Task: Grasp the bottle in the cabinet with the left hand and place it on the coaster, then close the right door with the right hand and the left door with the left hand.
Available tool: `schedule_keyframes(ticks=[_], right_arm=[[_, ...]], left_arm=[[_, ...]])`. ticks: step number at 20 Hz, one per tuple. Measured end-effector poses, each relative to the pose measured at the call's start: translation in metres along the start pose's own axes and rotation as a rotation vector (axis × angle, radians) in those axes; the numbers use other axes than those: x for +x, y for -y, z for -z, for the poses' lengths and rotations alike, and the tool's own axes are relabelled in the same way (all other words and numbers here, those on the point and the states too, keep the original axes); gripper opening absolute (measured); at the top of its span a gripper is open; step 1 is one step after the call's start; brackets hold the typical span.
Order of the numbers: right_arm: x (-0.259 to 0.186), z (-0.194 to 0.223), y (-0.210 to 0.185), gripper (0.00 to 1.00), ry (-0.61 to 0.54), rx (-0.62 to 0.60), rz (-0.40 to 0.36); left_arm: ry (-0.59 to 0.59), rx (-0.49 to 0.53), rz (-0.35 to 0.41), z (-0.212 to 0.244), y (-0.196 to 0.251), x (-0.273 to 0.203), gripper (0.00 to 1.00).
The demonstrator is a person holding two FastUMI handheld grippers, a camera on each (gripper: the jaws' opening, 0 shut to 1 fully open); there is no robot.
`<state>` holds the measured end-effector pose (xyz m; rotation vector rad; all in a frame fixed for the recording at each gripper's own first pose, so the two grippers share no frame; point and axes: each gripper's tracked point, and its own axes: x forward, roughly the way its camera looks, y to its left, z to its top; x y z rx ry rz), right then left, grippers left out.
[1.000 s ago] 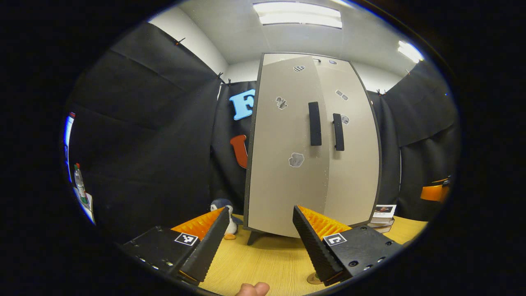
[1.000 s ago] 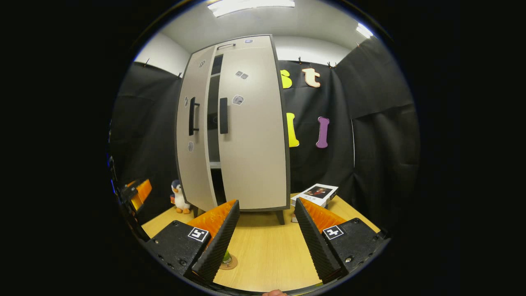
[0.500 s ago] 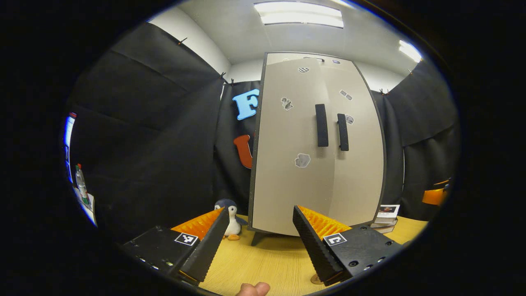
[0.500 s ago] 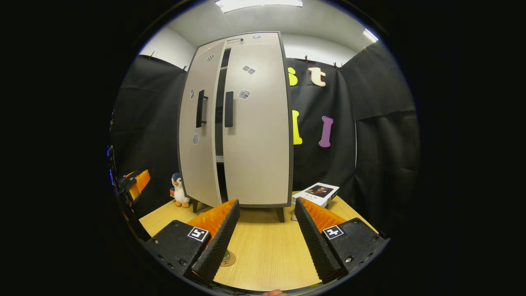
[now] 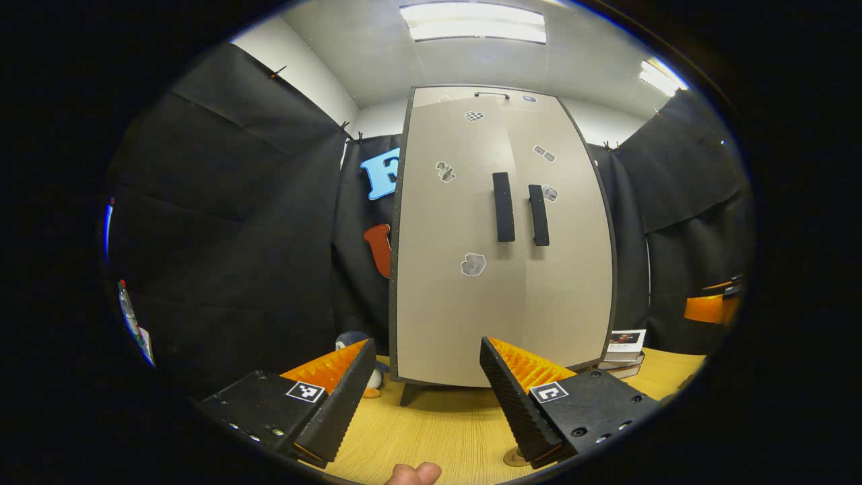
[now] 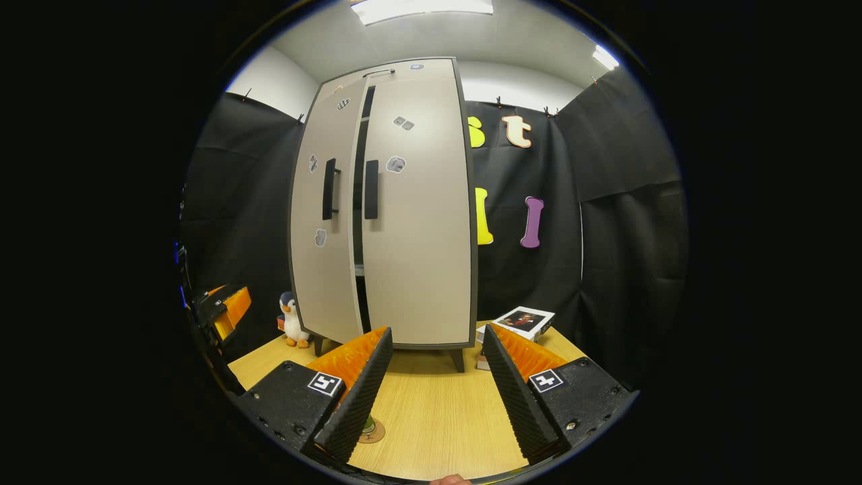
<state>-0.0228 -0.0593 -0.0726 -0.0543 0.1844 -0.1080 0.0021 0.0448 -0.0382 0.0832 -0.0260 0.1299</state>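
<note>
Right gripper view: the cabinet's left door (image 6: 323, 222) stands slightly ajar beside the shut right door (image 6: 417, 215) at the desk's (image 6: 438, 417) far edge. Left tool (image 5: 424, 384) lies nearer, fingers apart, as are the right tool's (image 6: 434, 377). Bottle (image 6: 368, 424) sits on its coaster (image 6: 374, 431).

Cabinet (image 5: 502, 242) behind open-jawed left gripper (image 5: 425, 387)

Beige cabinet (image 5: 498, 269) with black handles (image 5: 503, 207), dark edging and small grey stickers; light wood-grain surface (image 6: 438, 411); black-and-white penguin toy (image 6: 291, 319) with orange feet.
</note>
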Motion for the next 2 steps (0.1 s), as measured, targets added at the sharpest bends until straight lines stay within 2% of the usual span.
schedule_keyframes(ticks=[2], right_arm=[[0.0,0.0016,0.0024,0.83,-0.002,0.004,0.003]], left_arm=[[0.001,-0.008,0.007,0.0001,0.0024,0.0013,0.95]])
